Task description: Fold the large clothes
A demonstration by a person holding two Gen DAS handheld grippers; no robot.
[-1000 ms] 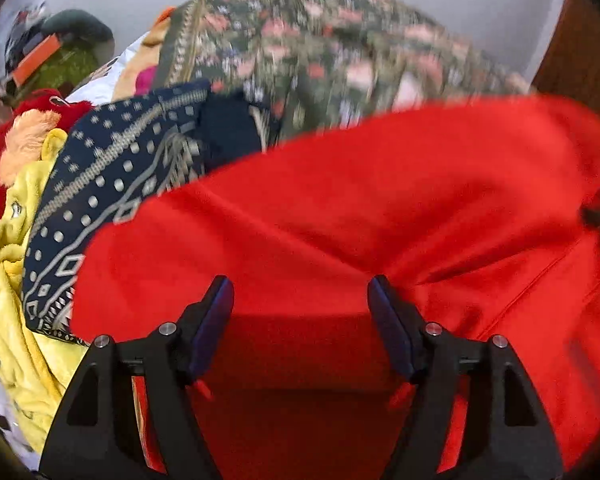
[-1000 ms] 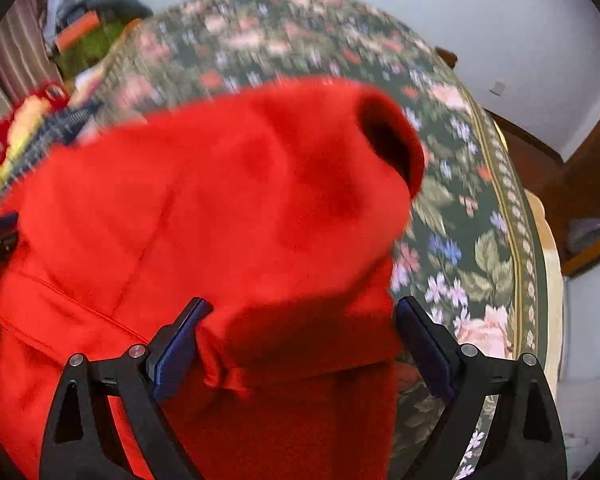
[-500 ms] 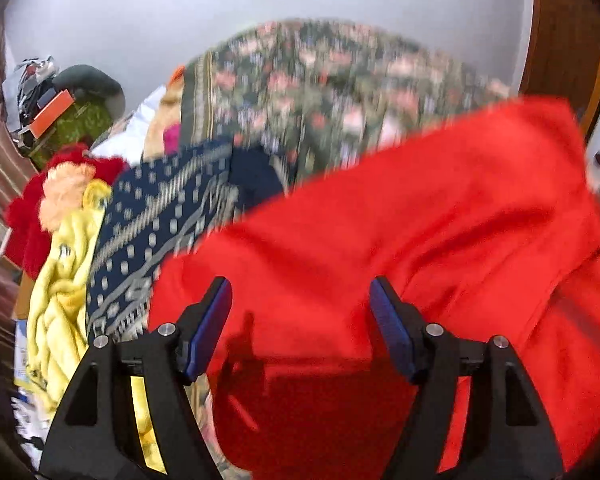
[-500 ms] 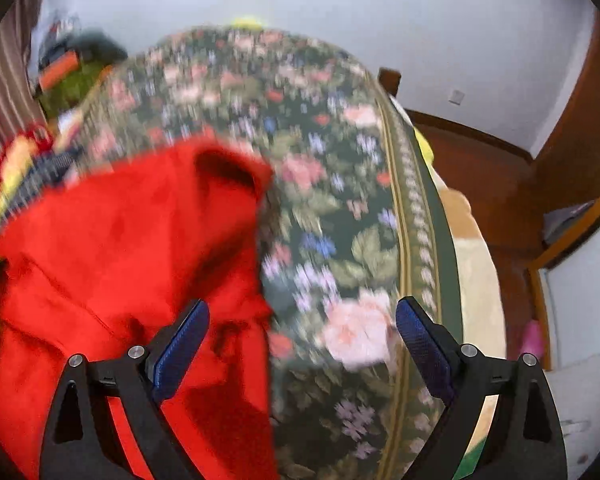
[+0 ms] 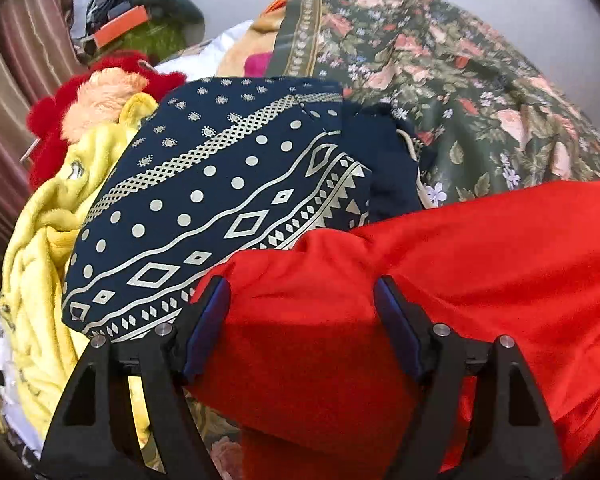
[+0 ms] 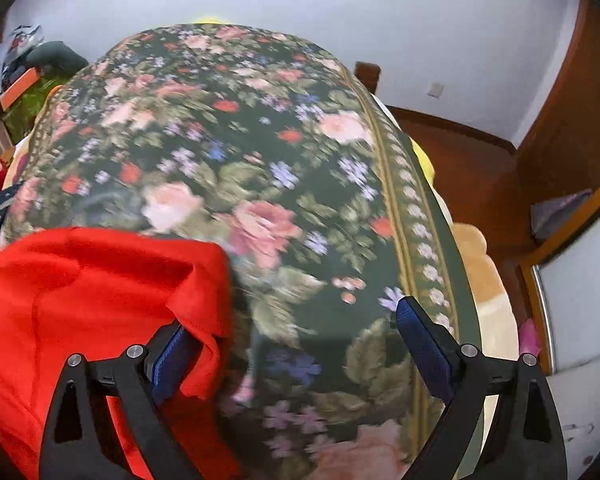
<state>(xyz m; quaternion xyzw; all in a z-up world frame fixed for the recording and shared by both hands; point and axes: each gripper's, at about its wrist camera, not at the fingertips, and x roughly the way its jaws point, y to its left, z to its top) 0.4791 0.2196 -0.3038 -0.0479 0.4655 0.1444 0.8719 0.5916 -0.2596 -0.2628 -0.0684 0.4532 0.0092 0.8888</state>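
- My left tool [image 5: 302, 328] has its jaws wide apart and still opening; the red garment [image 5: 480, 264] bulges up between the blue pads [image 5: 206, 328], which flank the cloth without visibly pressing on it.
- My right tool [image 6: 296, 340] stands wide apart too. A red fold [image 6: 100, 280] drapes against its left pad [image 6: 168, 356]; the right pad is free above the floral bedspread [image 6: 260, 140], so nothing is clamped.
- The red garment lies heaped on the bed, on the floral bedspread, at the near edge between my two tools.
- Just beside it, on my left, a folded navy patterned cloth [image 5: 220, 200] lies touching the red edge, with a yellow fleece [image 5: 48, 240] beyond that.
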